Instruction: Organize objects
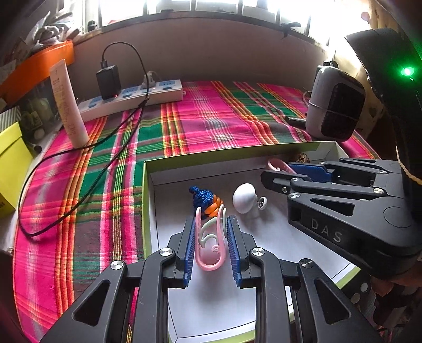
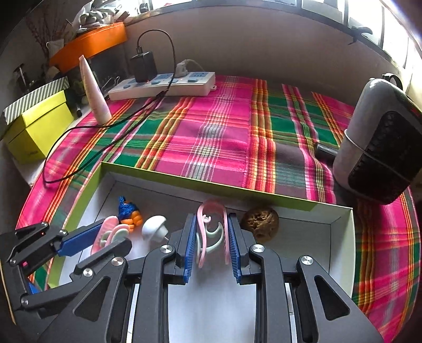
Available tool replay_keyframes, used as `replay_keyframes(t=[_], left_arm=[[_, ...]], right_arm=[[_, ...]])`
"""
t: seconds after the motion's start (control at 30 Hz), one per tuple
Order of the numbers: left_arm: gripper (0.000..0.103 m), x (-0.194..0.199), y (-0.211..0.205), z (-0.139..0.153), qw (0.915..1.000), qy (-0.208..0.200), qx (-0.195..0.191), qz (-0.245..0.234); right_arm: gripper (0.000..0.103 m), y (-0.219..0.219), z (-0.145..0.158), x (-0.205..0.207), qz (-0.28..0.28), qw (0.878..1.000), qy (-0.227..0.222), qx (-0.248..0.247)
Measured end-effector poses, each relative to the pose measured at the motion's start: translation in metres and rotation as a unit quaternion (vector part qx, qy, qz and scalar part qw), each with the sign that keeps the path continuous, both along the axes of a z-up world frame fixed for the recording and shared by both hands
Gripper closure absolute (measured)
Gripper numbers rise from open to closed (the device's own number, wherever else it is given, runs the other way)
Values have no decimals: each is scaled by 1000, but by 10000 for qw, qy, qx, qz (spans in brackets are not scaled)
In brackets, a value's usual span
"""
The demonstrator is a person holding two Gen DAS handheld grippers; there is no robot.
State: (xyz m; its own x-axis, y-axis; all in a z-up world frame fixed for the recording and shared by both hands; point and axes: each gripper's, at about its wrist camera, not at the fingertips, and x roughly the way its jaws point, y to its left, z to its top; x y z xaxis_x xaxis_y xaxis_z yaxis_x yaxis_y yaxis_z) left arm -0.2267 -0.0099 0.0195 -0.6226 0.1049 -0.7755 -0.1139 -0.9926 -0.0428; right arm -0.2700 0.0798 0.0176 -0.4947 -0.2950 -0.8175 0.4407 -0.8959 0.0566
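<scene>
Left gripper [image 1: 211, 224] clamping pink clip [image 1: 209, 248], right gripper [image 2: 212, 224] clamping another clip [image 2: 212, 232], near box wall [image 2: 211, 188].

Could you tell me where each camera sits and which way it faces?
Left wrist: on the left gripper, angled down into the box; it clamps a pink clip; right gripper at right.
Right wrist: on the right gripper, clamping another clip beside the walnut.
Shared: box, white knob, power strip.

Daylight pours from the windows [image 1: 237, 8] at twelve o'clock, blown out to white glare. The plaid cloth [image 2: 211, 137] is bright and sharp. Fisheye bending curves the edges; corners darken, and shadows are soft.
</scene>
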Motion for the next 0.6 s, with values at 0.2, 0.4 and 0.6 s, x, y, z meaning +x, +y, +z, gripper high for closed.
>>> replay_keyframes(t=[0.2, 0.4, 0.6], left_arm=[[81, 0, 1, 0, 10000, 2, -15, 0], [81, 1, 0, 0, 10000, -4, -8, 1], [81, 0, 0, 0, 10000, -8, 15, 6]], right_arm=[[79, -1, -4, -4, 12, 10000, -85, 18], [79, -2, -3, -4, 11, 9999, -97, 43], [79, -1, -3, -5, -29, 9999, -132, 26]])
